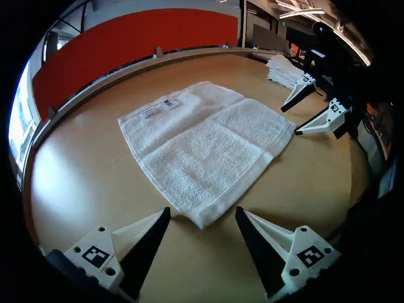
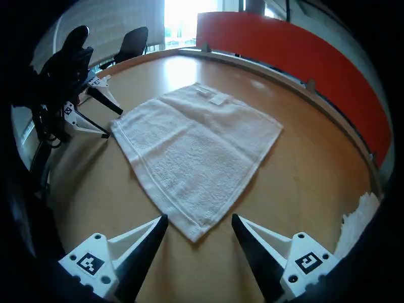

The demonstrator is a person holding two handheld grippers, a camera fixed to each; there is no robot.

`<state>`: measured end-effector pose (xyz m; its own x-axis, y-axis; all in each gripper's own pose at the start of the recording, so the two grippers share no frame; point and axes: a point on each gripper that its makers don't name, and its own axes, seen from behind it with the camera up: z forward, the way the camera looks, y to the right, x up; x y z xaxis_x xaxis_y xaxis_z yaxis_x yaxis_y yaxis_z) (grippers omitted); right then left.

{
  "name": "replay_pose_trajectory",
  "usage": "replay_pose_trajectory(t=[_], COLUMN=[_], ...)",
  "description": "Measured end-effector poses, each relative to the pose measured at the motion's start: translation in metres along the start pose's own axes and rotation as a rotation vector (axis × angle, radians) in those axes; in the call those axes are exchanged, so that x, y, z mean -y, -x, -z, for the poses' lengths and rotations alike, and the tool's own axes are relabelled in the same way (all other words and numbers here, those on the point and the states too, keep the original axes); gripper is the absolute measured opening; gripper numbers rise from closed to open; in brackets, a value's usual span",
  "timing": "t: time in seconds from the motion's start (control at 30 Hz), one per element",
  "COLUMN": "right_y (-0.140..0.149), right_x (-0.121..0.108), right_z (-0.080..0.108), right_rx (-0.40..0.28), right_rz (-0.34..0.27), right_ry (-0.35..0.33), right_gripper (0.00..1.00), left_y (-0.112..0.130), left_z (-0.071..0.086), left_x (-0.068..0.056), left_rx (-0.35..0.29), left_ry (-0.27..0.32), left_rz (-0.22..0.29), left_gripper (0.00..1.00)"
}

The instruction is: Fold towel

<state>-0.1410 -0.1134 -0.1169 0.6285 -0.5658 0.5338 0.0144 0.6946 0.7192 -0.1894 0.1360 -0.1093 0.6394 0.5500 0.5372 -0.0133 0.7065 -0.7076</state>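
White terry towel (image 1: pixel 207 146) lies flat on smooth wooden table (image 1: pixel 86 171); left gripper (image 1: pixel 202 209), right gripper (image 2: pixel 199 216) jaws apart.

The label (image 1: pixel 160 107) on the towel (image 1: pixel 212 146) is too small to read. A white stack (image 2: pixel 357 222) is cut by the view's edge. Shadow hides what holds the right gripper (image 1: pixel 289 121).
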Motion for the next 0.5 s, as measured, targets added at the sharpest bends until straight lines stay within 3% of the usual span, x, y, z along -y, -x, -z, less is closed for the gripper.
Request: replay_pose_trajectory(t=[0.5], right_y=[0.0046], right_x=[0.0008], right_z=[-0.0026], right_rx=[0.002], right_rz=[-0.004], right_ry=[-0.026], right_gripper=[0.90], left_y=[-0.0002], left_z=[-0.0021], left_x=[-0.0007], left_rx=[0.006], left_ry=[0.000], left_rz=[0.004], left_gripper=[0.95])
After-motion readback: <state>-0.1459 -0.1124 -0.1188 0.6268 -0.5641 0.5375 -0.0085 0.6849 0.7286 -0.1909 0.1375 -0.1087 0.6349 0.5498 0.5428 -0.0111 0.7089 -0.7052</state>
